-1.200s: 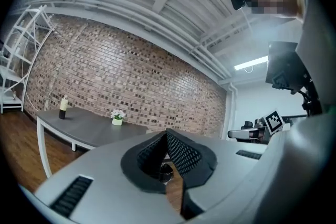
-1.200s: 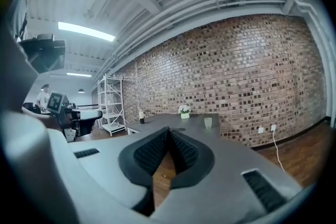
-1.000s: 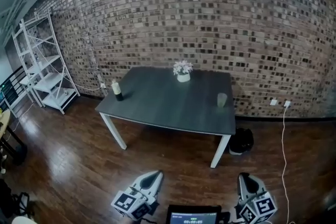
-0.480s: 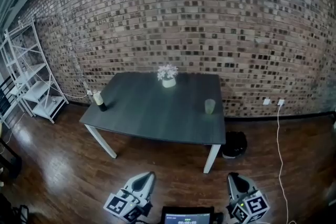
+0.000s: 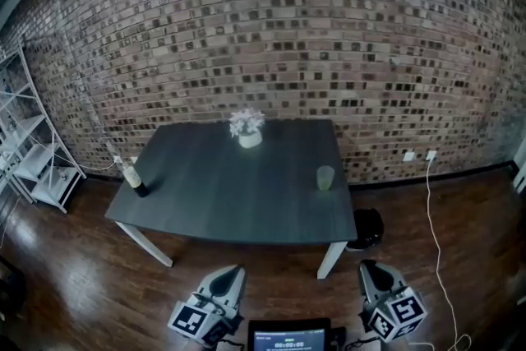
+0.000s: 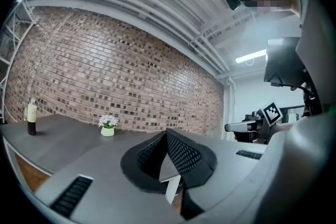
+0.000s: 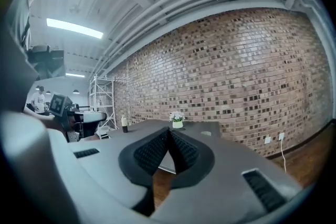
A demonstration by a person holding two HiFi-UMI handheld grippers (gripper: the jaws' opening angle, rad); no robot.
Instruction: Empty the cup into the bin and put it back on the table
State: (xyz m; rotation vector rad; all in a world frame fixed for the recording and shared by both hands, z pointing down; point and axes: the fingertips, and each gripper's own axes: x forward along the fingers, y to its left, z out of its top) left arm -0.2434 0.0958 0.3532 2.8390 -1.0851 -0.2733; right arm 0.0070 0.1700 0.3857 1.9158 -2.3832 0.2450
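Observation:
A pale green cup (image 5: 325, 177) stands near the right edge of the dark grey table (image 5: 230, 201). In the right gripper view the cup (image 7: 206, 134) shows small and far off. A black bin (image 5: 366, 228) sits on the floor by the table's right front leg. Both grippers hang low at the bottom of the head view, well short of the table. My left gripper (image 5: 234, 270) is shut with nothing in it, and so is my right gripper (image 5: 366, 265). In each gripper view the black pads (image 6: 176, 152) (image 7: 178, 150) meet at a point.
A white pot of flowers (image 5: 249, 131) stands at the table's far edge and a dark bottle (image 5: 136, 181) at its left end. A white shelf rack (image 5: 33, 164) stands at the left wall. A white cable (image 5: 431, 210) runs down from the brick wall onto the wooden floor.
The head view has swung right: table, bottle and shelf rack have slid left in the frame, and the shelf is now partly cut off. Both grippers stay low and shut.

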